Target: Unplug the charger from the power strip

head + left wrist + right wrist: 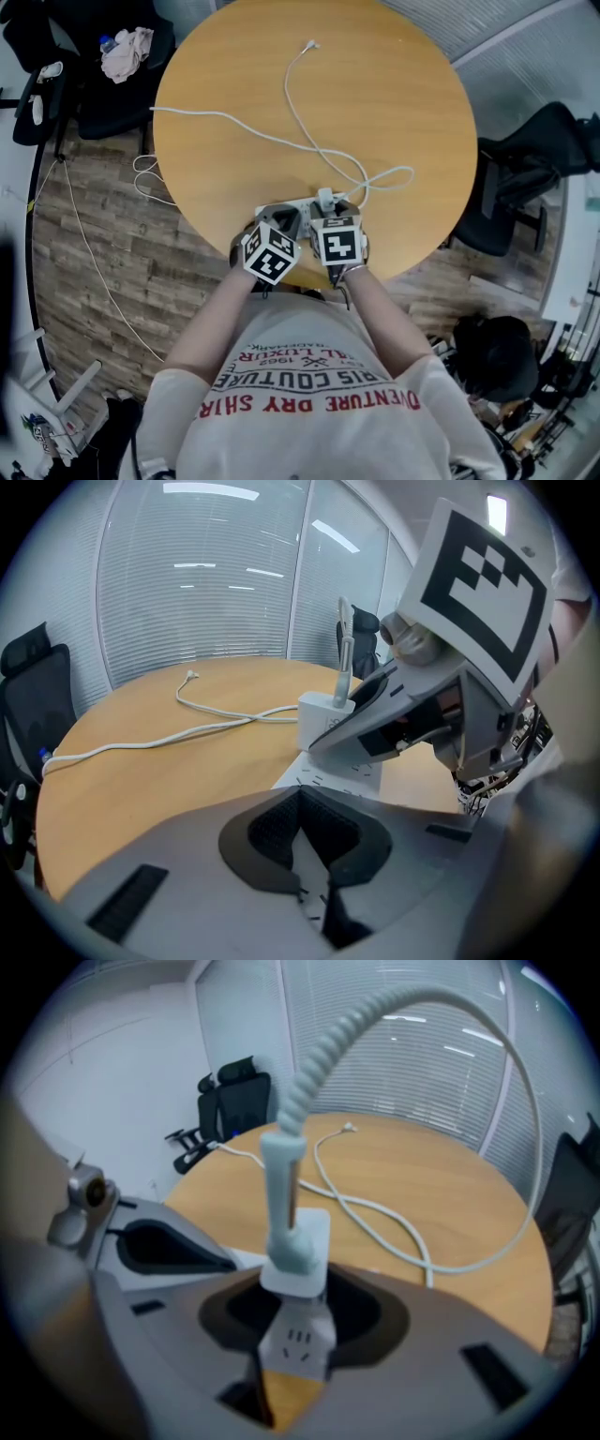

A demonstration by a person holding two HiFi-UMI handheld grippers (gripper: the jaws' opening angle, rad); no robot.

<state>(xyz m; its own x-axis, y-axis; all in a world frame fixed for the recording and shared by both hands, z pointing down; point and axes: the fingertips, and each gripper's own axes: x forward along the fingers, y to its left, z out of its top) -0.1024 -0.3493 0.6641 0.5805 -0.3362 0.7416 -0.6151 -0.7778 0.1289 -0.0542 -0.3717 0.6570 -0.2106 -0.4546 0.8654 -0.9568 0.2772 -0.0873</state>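
Near the person's edge of the tabletop [375, 112], the charger [298, 1251] sits plugged into the power strip [298, 1344], the left tongs [302, 803] nearly closed and seemingly pinning the strip, the right tongs [300, 1302] straddling the charger wide, ungripped, so next comes squeezing and pulling straight up.

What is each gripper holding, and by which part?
The right gripper straddles the body of the plugged-in charger; whether it clamps firmly cannot be told. The left gripper, jaws together, holds nothing, its tips at the power strip.
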